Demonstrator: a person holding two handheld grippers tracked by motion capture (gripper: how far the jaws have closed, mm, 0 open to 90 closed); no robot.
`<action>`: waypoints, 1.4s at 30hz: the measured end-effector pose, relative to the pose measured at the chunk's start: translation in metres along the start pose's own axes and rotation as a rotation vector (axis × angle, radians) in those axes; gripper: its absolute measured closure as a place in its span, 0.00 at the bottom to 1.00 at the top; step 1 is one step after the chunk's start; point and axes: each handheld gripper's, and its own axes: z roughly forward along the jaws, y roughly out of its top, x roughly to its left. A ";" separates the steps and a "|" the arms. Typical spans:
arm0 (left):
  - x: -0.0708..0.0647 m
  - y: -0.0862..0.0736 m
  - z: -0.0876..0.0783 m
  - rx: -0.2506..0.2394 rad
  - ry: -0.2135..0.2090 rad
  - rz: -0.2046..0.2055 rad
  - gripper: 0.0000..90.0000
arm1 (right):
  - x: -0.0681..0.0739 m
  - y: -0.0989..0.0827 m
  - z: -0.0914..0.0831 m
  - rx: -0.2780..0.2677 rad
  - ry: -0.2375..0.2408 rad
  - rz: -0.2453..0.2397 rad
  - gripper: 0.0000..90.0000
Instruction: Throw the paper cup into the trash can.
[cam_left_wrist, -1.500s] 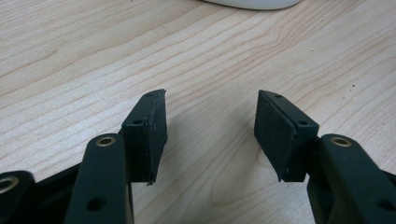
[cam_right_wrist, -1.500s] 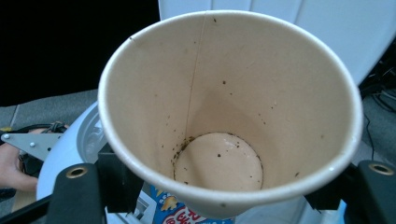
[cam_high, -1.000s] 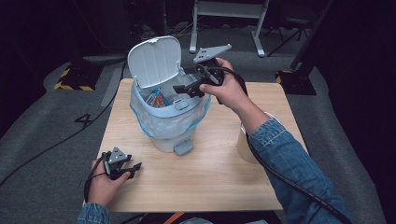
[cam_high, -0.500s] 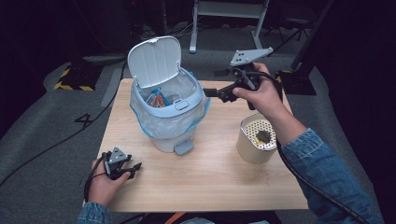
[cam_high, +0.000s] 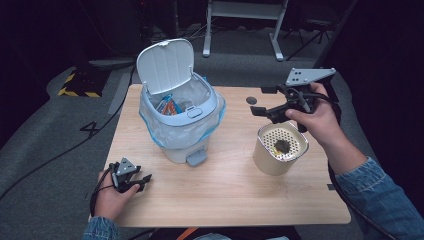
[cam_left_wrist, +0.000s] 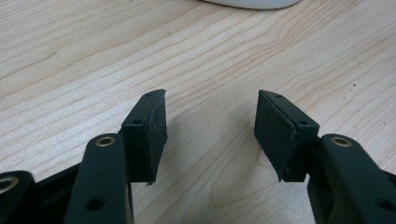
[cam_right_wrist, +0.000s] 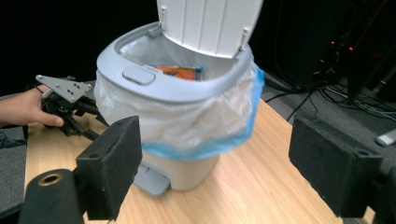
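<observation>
My left gripper (cam_high: 142, 180) rests on the table (cam_high: 225, 200), jaws apart, nothing between them. Beside it stands the bin (cam_high: 180, 122), lid up; the liner hides most of the orange packet (cam_high: 169, 106) inside. My right gripper (cam_high: 260, 102) hangs spread and empty above the cup (cam_high: 279, 149); its dark contents are unclear.

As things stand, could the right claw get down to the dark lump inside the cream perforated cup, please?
Probably yes. The right claw hangs open just above and behind the cup, whose top is uncovered, and the dark lump lies exposed on its perforated insert. Nothing stands between them; the bin sits well aside.
</observation>
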 end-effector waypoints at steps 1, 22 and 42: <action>0.000 0.000 0.000 0.000 0.000 0.000 0.49 | 0.000 -0.004 -0.005 -0.004 -0.003 0.004 0.20; 0.000 0.000 0.000 0.001 0.000 0.001 0.49 | 0.003 -0.096 -0.077 0.079 -0.076 0.121 0.27; 0.000 0.000 0.000 0.003 0.002 0.002 0.49 | 0.026 -0.209 -0.092 0.170 -0.171 0.206 0.28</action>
